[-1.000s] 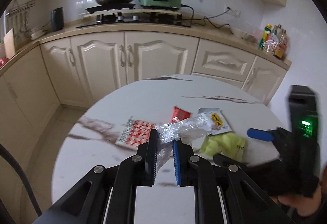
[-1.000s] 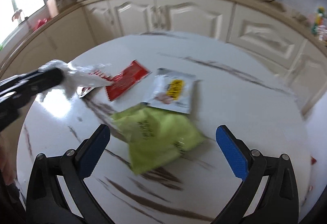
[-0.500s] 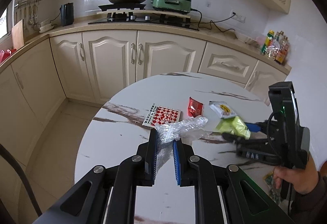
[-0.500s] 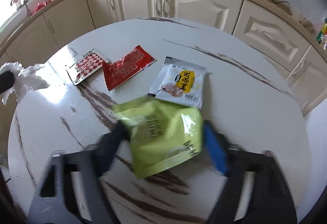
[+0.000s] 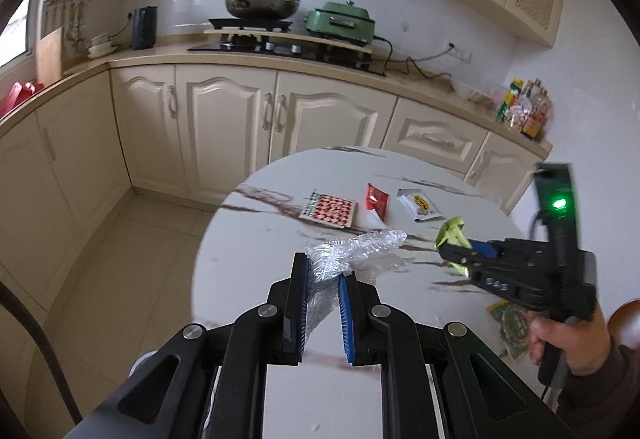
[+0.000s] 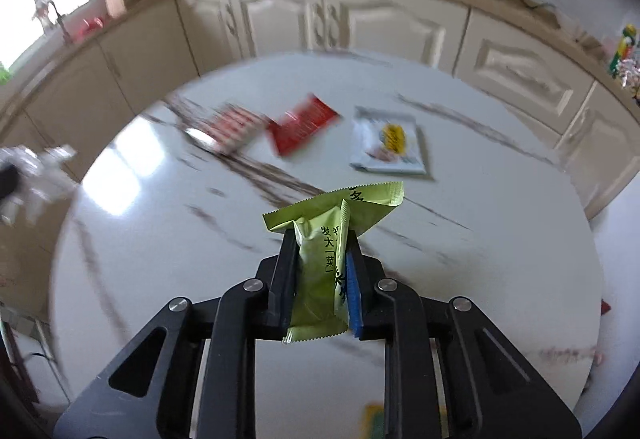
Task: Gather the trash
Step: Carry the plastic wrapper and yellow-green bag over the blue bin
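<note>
My left gripper (image 5: 323, 271) is shut on a crumpled clear plastic wrapper (image 5: 356, 249) and holds it above the near edge of the round marble table (image 5: 260, 239). My right gripper (image 6: 322, 243) is shut on a green snack packet (image 6: 324, 239) and holds it above the table; it shows in the left wrist view (image 5: 460, 253) at the right with the packet (image 5: 450, 233). On the table lie a red-checked wrapper (image 5: 328, 209), a red sachet (image 5: 377, 199) and a white packet (image 5: 420, 203).
Another green-patterned wrapper (image 5: 508, 323) lies near the table's right edge by the hand. Cream kitchen cabinets (image 5: 232, 127) run behind the table, with a stove and pan (image 5: 260, 5) on the counter. Tiled floor (image 5: 132, 239) lies to the left.
My right gripper has closed on the green packet and lifted it off the table. My left gripper has drawn back and up with the plastic wrapper still in it.
</note>
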`<action>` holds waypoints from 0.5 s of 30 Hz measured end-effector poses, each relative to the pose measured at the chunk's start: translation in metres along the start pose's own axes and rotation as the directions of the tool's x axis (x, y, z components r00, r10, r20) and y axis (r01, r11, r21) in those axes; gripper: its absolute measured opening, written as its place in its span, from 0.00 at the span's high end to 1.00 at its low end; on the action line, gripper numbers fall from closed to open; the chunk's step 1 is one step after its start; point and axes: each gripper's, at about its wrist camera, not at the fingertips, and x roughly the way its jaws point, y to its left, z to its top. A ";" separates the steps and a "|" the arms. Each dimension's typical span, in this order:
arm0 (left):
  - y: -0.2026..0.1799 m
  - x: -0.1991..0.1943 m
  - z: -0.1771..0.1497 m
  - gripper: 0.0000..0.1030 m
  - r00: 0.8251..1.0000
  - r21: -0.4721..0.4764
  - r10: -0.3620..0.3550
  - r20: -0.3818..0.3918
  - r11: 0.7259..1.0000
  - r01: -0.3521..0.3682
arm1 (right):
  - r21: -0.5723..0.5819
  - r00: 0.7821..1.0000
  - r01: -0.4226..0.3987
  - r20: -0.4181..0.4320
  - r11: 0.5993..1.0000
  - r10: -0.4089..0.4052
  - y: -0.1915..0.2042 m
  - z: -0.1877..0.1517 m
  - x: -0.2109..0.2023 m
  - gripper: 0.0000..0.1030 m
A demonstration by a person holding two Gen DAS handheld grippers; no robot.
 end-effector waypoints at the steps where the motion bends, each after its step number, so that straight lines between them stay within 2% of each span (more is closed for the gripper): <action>1: 0.007 -0.011 -0.004 0.89 1.000 -0.011 0.005 0.005 1.000 -0.005 | -0.010 1.000 -0.019 0.016 1.000 0.019 0.011 0.001 -0.011 0.80; 5: 0.034 -0.051 -0.019 0.89 0.998 -0.052 0.041 0.040 0.998 -0.039 | -0.092 0.990 -0.063 0.117 0.994 0.074 0.074 0.005 -0.053 0.80; 9: 0.069 -0.093 -0.046 0.89 0.988 -0.085 0.139 0.068 0.987 -0.133 | -0.182 0.973 -0.123 0.170 0.976 0.155 0.149 0.009 -0.071 0.80; 12: 0.099 -0.114 -0.066 0.89 0.972 -0.119 0.227 0.060 0.969 -0.218 | -0.253 0.959 -0.182 0.166 0.950 0.228 0.211 0.007 -0.065 0.80; 15: 0.136 -0.129 -0.087 0.89 0.956 -0.160 0.290 0.032 0.946 -0.282 | -0.311 0.949 -0.240 0.124 0.920 0.290 0.265 0.002 -0.048 0.80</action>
